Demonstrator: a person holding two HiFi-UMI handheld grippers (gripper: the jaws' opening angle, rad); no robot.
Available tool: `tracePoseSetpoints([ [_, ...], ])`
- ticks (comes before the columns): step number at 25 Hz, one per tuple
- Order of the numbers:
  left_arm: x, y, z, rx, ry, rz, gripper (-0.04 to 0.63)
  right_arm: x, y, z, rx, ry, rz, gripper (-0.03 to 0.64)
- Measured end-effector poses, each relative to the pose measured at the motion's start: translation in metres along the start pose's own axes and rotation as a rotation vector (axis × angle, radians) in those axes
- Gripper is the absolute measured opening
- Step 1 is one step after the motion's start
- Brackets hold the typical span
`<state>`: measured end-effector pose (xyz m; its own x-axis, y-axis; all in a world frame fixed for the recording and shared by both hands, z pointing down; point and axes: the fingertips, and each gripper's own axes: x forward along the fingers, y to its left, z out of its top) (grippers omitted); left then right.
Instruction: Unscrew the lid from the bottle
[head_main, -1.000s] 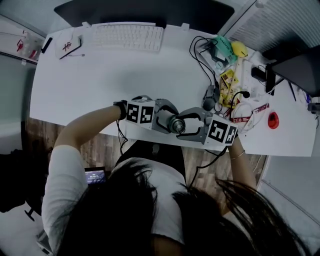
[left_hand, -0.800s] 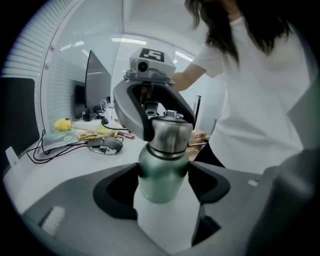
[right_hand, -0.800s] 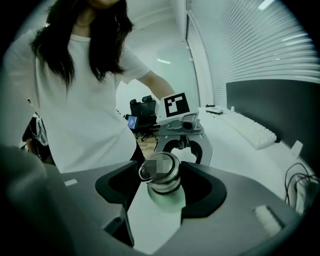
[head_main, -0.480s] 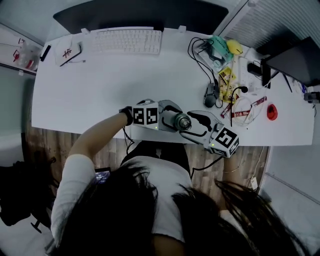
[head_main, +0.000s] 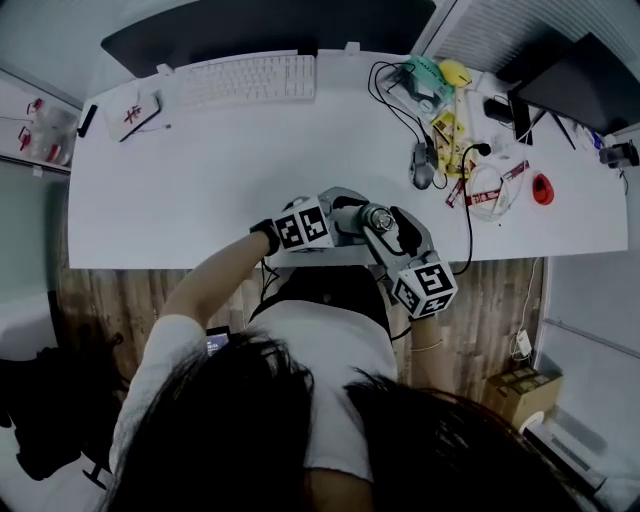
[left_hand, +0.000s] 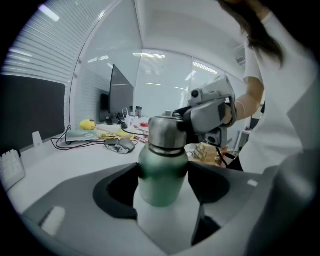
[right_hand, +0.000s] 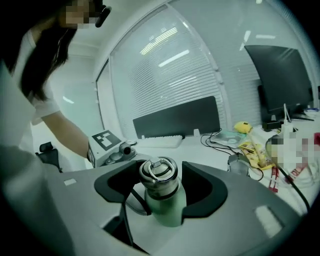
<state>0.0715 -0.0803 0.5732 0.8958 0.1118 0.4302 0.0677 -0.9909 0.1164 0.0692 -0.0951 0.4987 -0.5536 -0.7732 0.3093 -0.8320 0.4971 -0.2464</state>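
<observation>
A green metal bottle (left_hand: 161, 175) with a steel lid (left_hand: 167, 131) is held in the air above the desk's near edge. My left gripper (left_hand: 162, 182) is shut on the bottle's body, pads pressing both sides. My right gripper (right_hand: 160, 187) stands around the lid (right_hand: 159, 175), which has a ring handle on top. Its jaws have just been opening, and the lid sits between the pads with a small gap. In the head view, the left gripper (head_main: 352, 216) reaches in from the left and the right gripper (head_main: 388, 226) from the near side, meeting at the lid (head_main: 377, 216).
A white desk (head_main: 200, 200) carries a keyboard (head_main: 248, 78) at the back. To the right lie a mouse (head_main: 422, 178), cables, yellow packets (head_main: 447, 125) and a red object (head_main: 543, 188). Monitors stand at the back and at the right corner.
My right gripper has swung from the bottle's right side to its near side and rolled. Its jaws now stand wider around the lid. The left gripper keeps hold of the bottle.
</observation>
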Motion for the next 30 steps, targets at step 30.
tracePoseSetpoints([
  [30,-0.004,-0.002,0.005,-0.006,0.021,-0.047,0.367,0.005,0.016,-0.011,-0.331,0.219,0.615,0.25],
])
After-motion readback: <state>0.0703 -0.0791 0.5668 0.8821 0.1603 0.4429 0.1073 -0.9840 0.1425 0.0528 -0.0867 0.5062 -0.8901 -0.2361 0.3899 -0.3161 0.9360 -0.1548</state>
